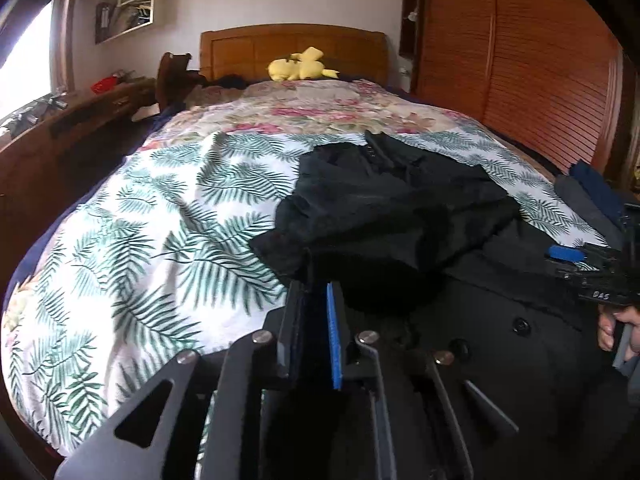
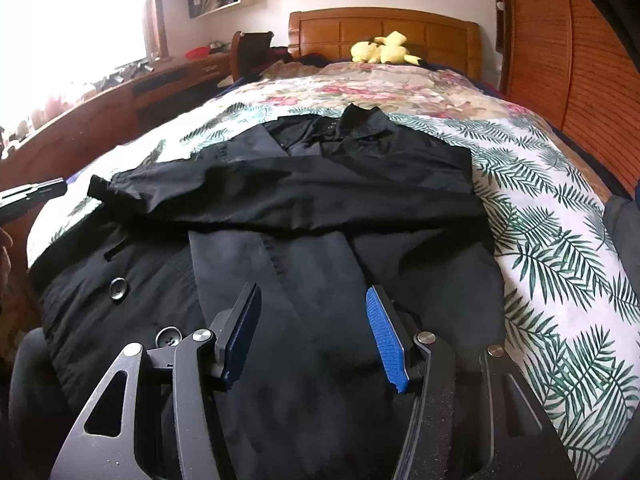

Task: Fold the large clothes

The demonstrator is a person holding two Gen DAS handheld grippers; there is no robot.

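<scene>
Black coat (image 2: pixel 280 208) lies spread on the bed (image 1: pixel 140 220), over a bedspread printed with green fern leaves, its collar toward the wooden headboard (image 1: pixel 294 50) and its hem at the near edge. One sleeve (image 2: pixel 224 196) is folded across the chest from the right, its cuff reaching toward the left side of the bed. Two round buttons (image 2: pixel 118 288) show on the near left front panel.

In the left wrist view the left gripper (image 1: pixel 316 292) hovers at the coat's left edge, beside a bunched fold of dark fabric; its fingers (image 1: pixel 333 336) stand almost together with only a narrow slit between them, and I cannot tell whether any cloth is caught there. The right gripper (image 2: pixel 314 304) hangs over the lower middle of the coat with its fingers (image 2: pixel 386 338) about half apart, nothing between them, the blue pads clear of the cloth.

A yellow plush toy (image 1: pixel 301 66) rests at the head of the bed. A person's hand (image 1: pixel 618 328) shows at the right edge of the left wrist view, under the other gripper.
</scene>
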